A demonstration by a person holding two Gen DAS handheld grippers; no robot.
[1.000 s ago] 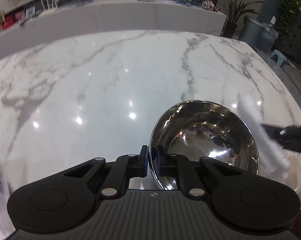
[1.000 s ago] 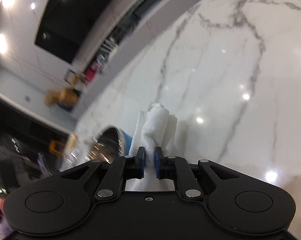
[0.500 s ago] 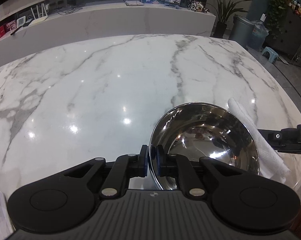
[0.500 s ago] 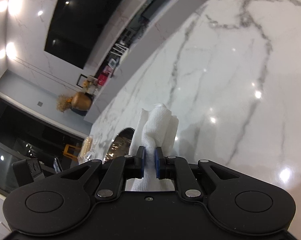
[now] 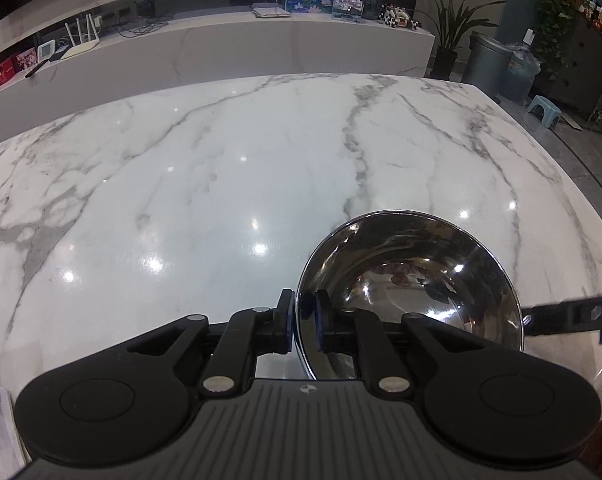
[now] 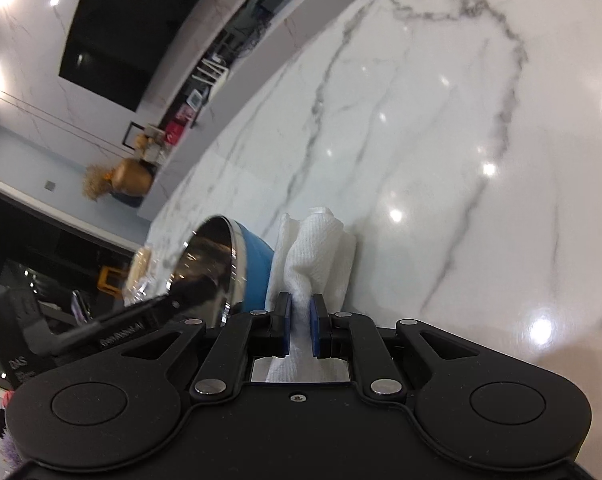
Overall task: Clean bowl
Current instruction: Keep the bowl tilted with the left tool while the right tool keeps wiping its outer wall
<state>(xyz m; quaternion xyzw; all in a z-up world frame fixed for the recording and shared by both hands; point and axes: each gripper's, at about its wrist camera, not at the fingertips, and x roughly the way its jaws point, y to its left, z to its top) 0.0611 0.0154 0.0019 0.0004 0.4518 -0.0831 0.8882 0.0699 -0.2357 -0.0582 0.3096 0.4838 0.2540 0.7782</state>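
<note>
The left gripper is pinching the near rim of the bowl, one blue pad sitting outside the wall and the other inside, so its fingers are closed narrow on the metal. The bowl is shiny steel inside and is mirroring the room; from the right wrist camera its outside is showing blue and it is tilting up on its side. It is sitting near the right front corner of the worktop, close to the right edge.

The right gripper is squeezing a bunched white paper towel between its blue pads, the fingers narrow around the wad. The towel is standing up past the fingertips and lying just beside the bowl's blue outer wall; whether it is touching it cannot be told. In the left wrist camera the right gripper is reaching in as a black bar from the right, ending at the bowl's right rim.

Beyond the bowl, the white marble worktop is stretching away with grey veins and reflected spots of light. Past its far edge a long white counter is carrying small items and a picture, and plants and a grey bin are standing at far right.
</note>
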